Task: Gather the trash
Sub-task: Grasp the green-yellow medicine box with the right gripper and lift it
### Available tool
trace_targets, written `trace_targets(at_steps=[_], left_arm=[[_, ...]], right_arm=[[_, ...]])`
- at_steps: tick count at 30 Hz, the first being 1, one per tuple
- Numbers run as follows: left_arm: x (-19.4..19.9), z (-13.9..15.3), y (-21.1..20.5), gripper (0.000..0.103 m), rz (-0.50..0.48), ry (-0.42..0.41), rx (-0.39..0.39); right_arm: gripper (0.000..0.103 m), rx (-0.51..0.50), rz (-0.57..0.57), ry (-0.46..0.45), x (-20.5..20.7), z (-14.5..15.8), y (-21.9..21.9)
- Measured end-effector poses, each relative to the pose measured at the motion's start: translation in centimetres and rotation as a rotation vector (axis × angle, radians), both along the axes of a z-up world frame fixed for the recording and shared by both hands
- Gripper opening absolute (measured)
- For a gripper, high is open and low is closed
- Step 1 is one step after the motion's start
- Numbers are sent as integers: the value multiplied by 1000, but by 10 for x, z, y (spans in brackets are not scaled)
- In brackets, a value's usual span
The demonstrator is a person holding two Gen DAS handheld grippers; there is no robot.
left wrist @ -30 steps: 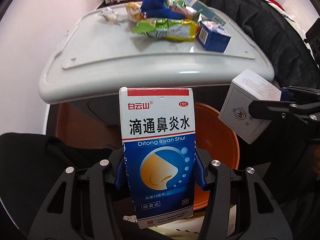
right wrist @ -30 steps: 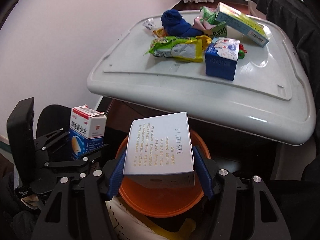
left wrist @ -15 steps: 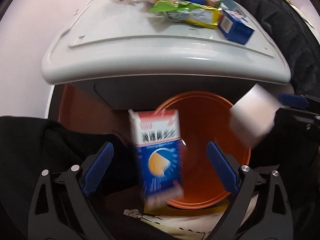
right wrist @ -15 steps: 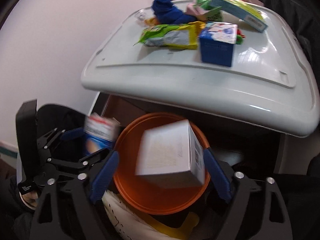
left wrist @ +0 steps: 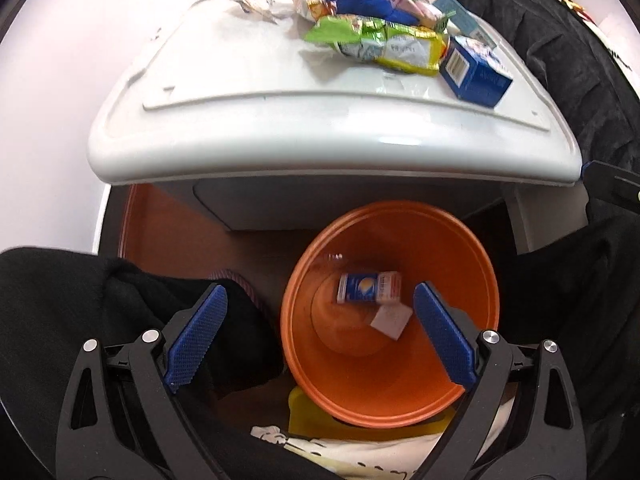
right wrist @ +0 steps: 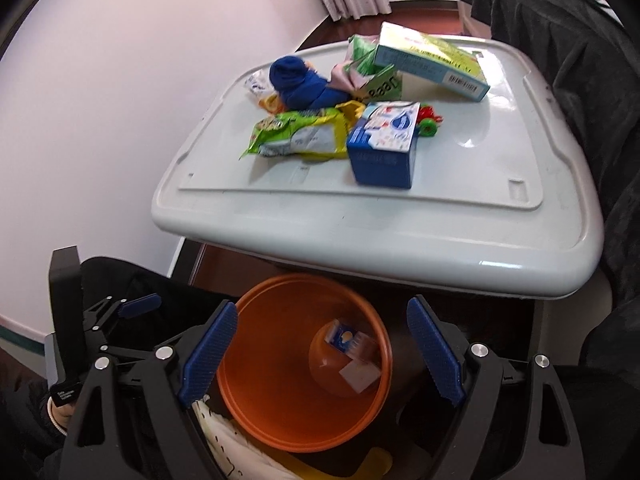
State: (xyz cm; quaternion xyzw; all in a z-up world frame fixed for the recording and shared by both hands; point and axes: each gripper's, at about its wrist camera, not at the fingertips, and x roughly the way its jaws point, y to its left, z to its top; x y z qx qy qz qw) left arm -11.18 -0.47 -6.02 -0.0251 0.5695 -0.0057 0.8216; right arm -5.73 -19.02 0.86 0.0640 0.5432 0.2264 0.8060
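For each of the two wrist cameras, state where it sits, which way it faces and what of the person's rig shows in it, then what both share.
Left wrist: sits on the left gripper, looking steeply down into the orange bin; its own blue pads stand open; the right gripper's edge shows at far right.
Right wrist: sits on the right gripper, looking down and forward; its jaws stand open; the left gripper and a hand show at lower left.
Shared: the bin, the blue box and white box inside it, and the grey lid with litter.
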Motion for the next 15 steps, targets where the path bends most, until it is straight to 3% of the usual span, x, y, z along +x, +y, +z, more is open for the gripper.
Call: trace_targets(at_steps=[10, 15], left_arm=[[29, 16, -4, 92, -1, -72, 7], [47, 21, -11, 92, -9, -109, 21]], right_arm=[[85, -41, -52, -104, 37, 18, 1], [85, 29, -121, -121, 71, 27, -11]])
